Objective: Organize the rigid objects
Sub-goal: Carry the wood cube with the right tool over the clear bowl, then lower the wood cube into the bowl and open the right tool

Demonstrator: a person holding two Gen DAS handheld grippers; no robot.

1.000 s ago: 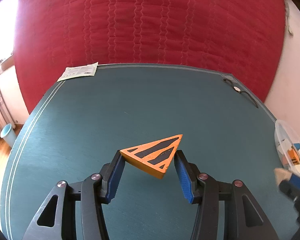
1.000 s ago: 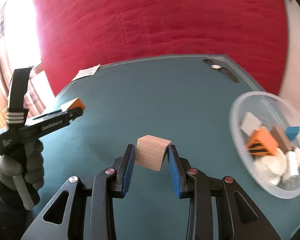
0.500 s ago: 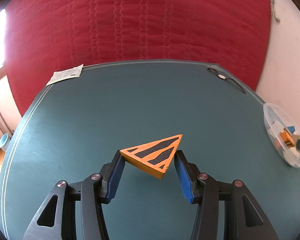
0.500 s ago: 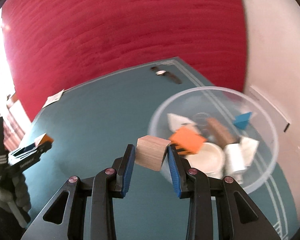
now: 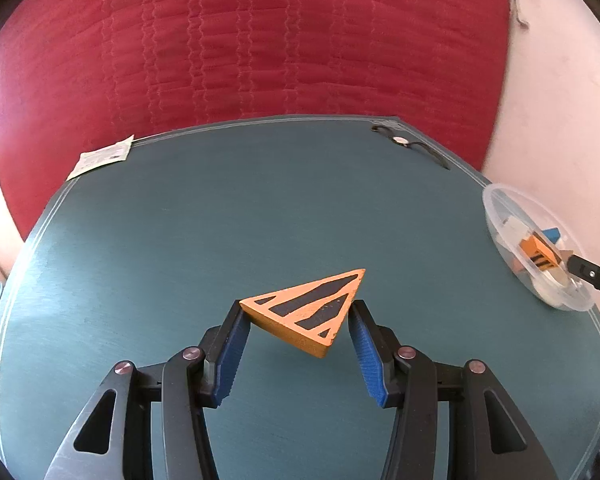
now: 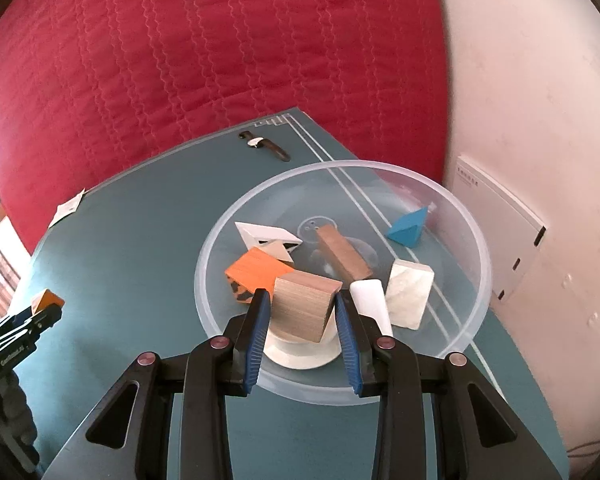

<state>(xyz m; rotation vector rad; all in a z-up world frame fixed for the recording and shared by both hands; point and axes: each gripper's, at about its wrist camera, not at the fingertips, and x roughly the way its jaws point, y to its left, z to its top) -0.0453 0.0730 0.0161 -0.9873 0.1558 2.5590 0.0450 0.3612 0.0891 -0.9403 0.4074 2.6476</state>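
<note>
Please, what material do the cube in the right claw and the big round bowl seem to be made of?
Cube: apparently bare, unpainted wood; fine straight grain lines and a matte tan surface.
Bowl: likely clear plastic, slightly frosted; the table's white lines show through its wall, and the rim looks thin and milky.

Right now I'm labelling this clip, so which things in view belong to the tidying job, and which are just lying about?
Part of the job:
- wooden cube, clamped in the right gripper over the clear bowl
- orange striped triangle, clamped in the left gripper
- blocks already in the bowl, such as the blue wedge

Just lying about:
- wristwatch
- paper slip
</note>
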